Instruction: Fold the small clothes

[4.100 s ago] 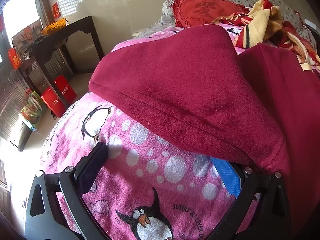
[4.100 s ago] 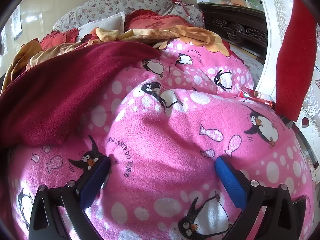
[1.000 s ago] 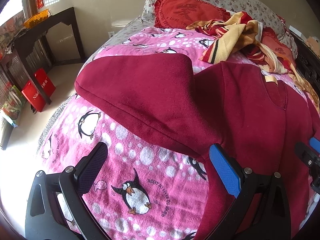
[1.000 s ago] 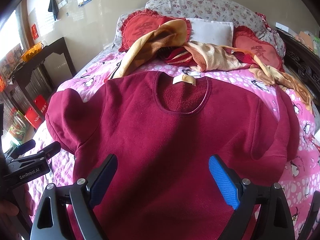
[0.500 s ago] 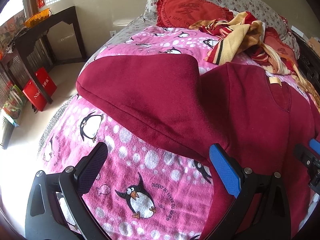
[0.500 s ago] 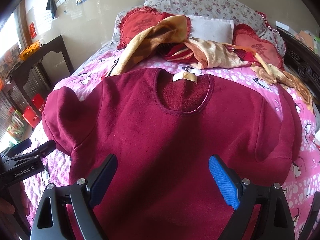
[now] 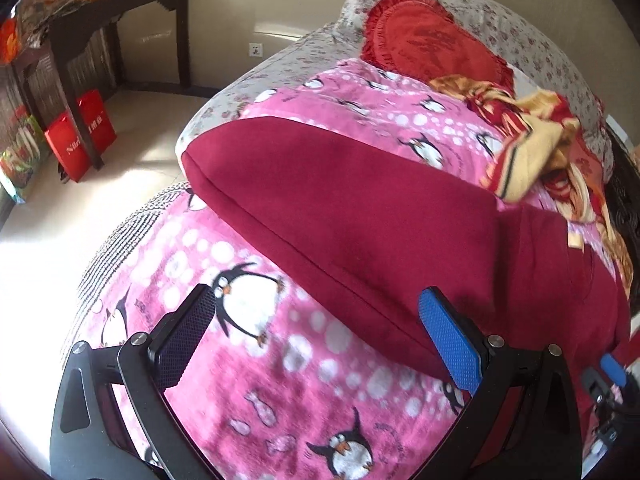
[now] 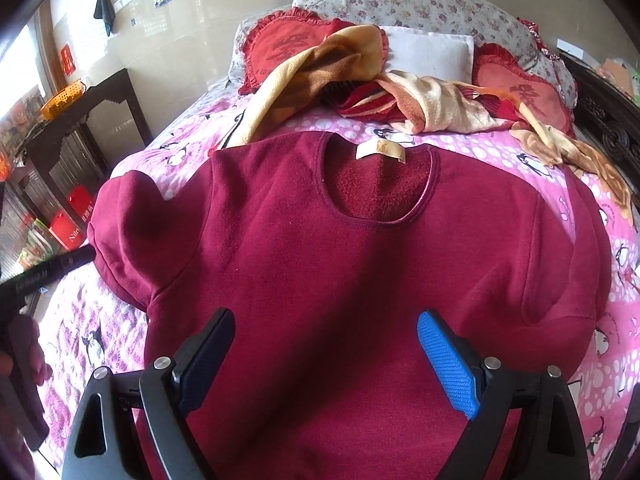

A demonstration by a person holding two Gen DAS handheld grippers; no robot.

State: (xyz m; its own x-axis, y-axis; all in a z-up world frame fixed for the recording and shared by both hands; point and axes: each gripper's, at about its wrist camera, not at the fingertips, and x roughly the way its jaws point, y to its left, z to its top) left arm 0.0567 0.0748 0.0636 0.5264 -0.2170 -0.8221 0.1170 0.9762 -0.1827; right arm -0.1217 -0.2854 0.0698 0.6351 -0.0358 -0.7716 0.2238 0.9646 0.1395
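A dark red fleece sweater (image 8: 360,264) lies flat, front up, on the pink penguin blanket (image 8: 612,364), neck label (image 8: 380,150) toward the pillows. Both sleeves are folded back near the shoulders. My right gripper (image 8: 324,356) is open and empty, hovering over the sweater's lower middle. My left gripper (image 7: 320,340) is open and empty above the blanket (image 7: 248,360), just in front of the folded left sleeve (image 7: 340,200). The left gripper's body also shows at the left edge of the right wrist view (image 8: 40,276).
Crumpled yellow and red cloths (image 8: 400,92) and red heart cushions (image 8: 288,48) lie at the bed's head. A dark side table (image 7: 112,12) and red bags (image 7: 80,136) stand on the floor left of the bed. The bed's left edge (image 7: 132,224) is near the left gripper.
My left gripper has swung left and closer to the folded sleeve. My right gripper has moved slightly nearer over the sweater. Both stay open; the sweater has not moved.
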